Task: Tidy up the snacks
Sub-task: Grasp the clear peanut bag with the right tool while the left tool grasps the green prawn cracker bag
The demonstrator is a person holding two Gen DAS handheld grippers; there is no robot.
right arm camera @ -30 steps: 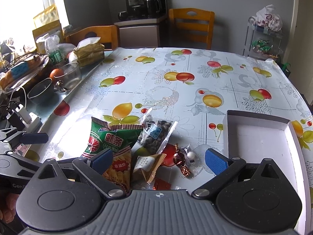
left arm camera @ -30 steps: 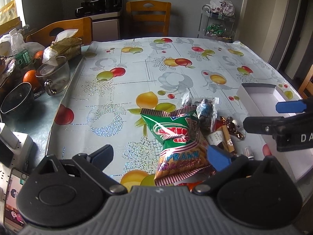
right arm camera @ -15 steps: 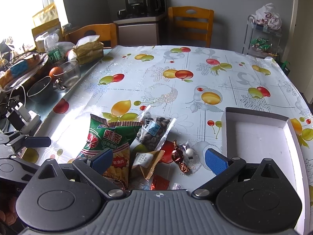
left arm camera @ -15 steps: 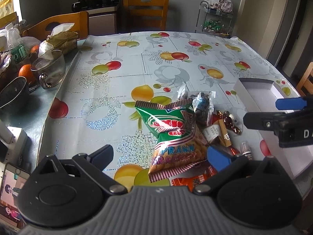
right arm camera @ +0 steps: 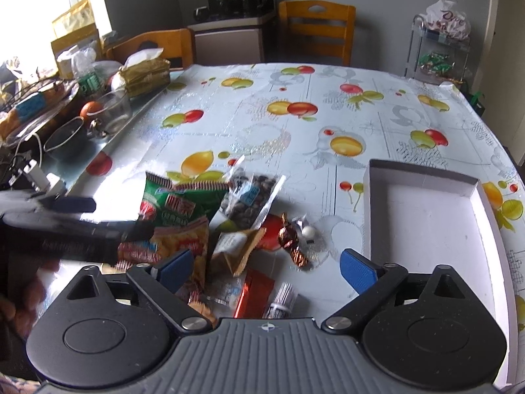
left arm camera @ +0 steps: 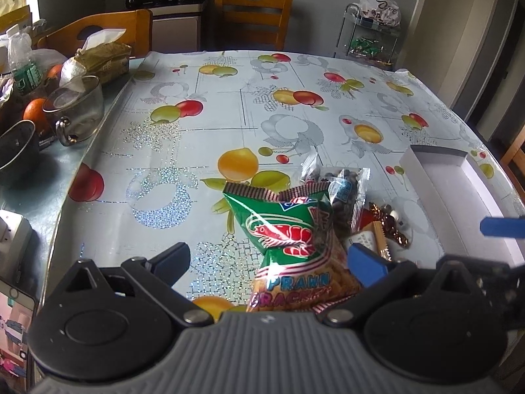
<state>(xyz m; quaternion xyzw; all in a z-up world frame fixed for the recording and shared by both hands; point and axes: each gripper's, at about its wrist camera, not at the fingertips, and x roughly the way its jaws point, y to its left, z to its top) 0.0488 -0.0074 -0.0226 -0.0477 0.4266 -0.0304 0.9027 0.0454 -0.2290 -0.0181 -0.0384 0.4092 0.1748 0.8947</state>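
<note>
Left wrist view: my left claw [left arm camera: 267, 259] is spread wide and holds nothing. The prawn cracker bag [left arm camera: 297, 246] lies between its fingers on the tabletop [left arm camera: 229, 115], with a clear bag of dark nuts [left arm camera: 341, 190] overlapping its far edge. Risk: if I pinch here, the puffy bag may slide out, or I may catch the nut bag too and drag the pile. The white box [left arm camera: 439, 177] stands open to the right, near the pile (nothing visible in it yet).

Right wrist view: my right claw [right arm camera: 267, 267] has just been closing a little but is open, empty, over the small items: tan sachet [right arm camera: 236, 246], wrapped candy [right arm camera: 290, 239], red foil packet [right arm camera: 252, 292]. Risk: the two claws are close together, so they may collide or knock candy away from the box.
</note>
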